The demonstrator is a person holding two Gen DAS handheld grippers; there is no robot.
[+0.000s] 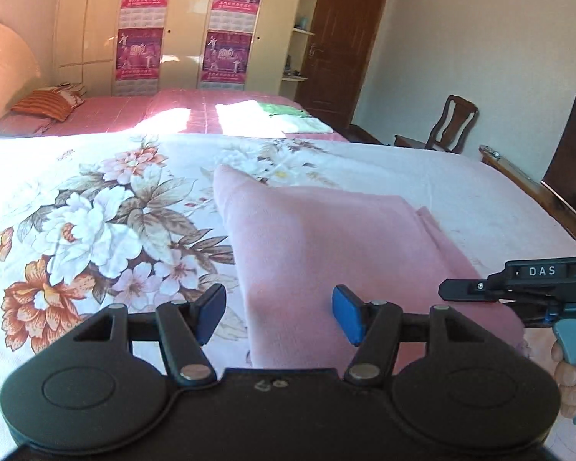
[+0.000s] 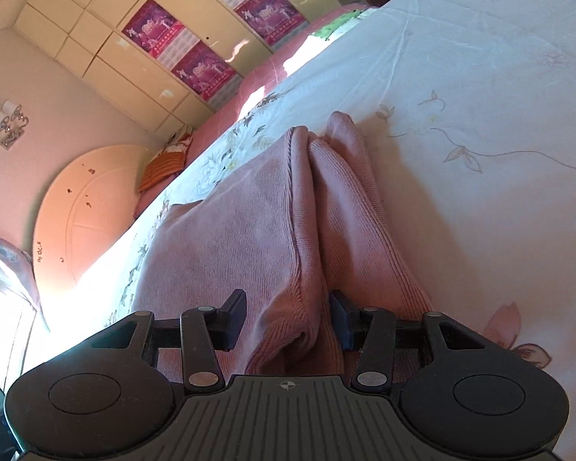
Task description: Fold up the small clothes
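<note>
Left gripper (image 1: 279, 314) fingers spread wide, holding nothing, above near edge of pink garment (image 1: 326, 238); right gripper (image 2: 288, 320) fingers parted, garment's ribbed fold bunched between them, grip uncertain; garment lies partly folded on floral bedsheet (image 1: 96, 211); wardrobe (image 1: 180, 27) behind

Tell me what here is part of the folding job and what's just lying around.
Job:
pink garment
left gripper
right gripper

Lying about:
floral sheet
folded pile
striped pillow
chair
</note>
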